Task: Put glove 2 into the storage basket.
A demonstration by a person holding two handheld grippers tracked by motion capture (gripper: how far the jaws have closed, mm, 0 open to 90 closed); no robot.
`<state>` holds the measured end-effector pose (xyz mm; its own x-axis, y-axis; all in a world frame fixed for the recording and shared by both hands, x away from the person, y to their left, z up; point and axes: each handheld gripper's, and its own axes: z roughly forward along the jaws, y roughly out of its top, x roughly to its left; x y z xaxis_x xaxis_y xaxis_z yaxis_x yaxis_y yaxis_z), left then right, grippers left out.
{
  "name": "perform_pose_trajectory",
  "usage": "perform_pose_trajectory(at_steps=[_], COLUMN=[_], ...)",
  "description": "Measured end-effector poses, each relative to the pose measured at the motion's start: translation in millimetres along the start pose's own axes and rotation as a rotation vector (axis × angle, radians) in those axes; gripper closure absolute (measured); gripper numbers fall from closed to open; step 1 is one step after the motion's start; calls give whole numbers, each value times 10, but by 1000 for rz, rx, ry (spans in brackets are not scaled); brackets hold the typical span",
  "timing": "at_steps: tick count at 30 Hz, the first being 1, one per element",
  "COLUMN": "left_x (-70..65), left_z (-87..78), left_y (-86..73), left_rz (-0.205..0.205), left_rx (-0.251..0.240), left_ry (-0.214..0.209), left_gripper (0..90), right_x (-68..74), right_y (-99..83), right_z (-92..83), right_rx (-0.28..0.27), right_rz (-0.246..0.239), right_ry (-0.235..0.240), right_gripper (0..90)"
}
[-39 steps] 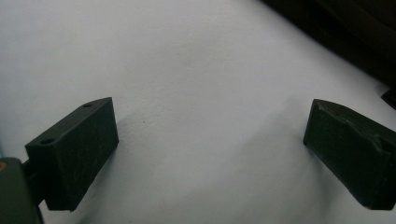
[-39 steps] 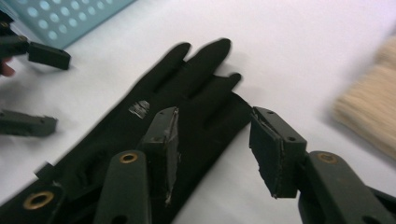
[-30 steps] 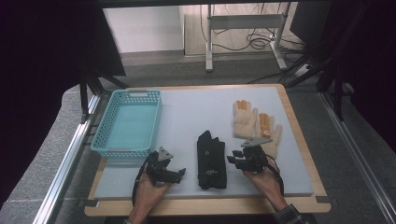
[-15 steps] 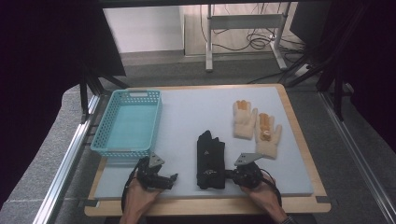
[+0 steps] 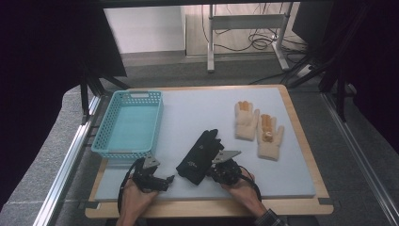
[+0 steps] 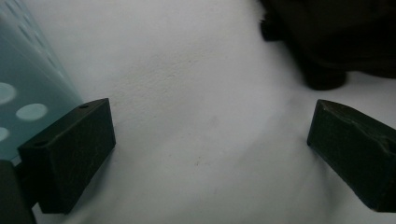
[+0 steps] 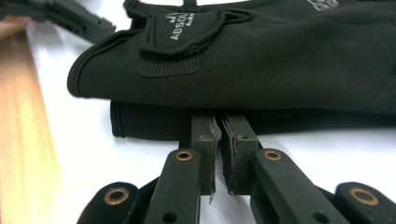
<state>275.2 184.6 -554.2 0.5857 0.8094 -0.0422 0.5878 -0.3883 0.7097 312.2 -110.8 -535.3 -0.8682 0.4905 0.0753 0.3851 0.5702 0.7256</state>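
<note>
Gloves (image 5: 199,156) now skewed diagonal; right gripper (image 7: 218,135) pinched shut at cuff (grip unclear), left gripper (image 6: 210,154) wide open, empty.

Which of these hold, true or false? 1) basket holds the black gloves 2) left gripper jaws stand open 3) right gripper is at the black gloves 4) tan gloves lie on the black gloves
1) False. The turquoise basket has nothing in it; the black gloves lie on the white mat.
2) True. The left gripper has its jaws wide apart over bare mat.
3) True. The right gripper, jaws together, has its tips at the gloves' lower cuff edge.
4) False. The tan gloves lie apart, farther back on the right.
</note>
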Motion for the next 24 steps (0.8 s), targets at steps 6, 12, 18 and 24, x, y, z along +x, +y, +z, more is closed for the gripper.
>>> perform_pose_trajectory(at_steps=[6, 12, 18, 24], left_x=[-9, -12, -13, -14], left_z=[7, 7, 8, 8], left_y=[-23, -26, -25, -24], left_rz=[-18, -20, -21, -19], left_rx=[-22, -24, -23, -23], left_ry=[3, 4, 5, 6], left_gripper=[11, 13, 13, 13], right_x=[7, -37, -246, -480], right_y=[27, -37, -162, -362], right_z=[64, -76, -337, -608], right_rx=[-21, -9, -35, -45], right_rz=[-6, -32, 19, 73], right_ry=[-5, -46, -120, -185], right_gripper=[819, 752, 641, 499])
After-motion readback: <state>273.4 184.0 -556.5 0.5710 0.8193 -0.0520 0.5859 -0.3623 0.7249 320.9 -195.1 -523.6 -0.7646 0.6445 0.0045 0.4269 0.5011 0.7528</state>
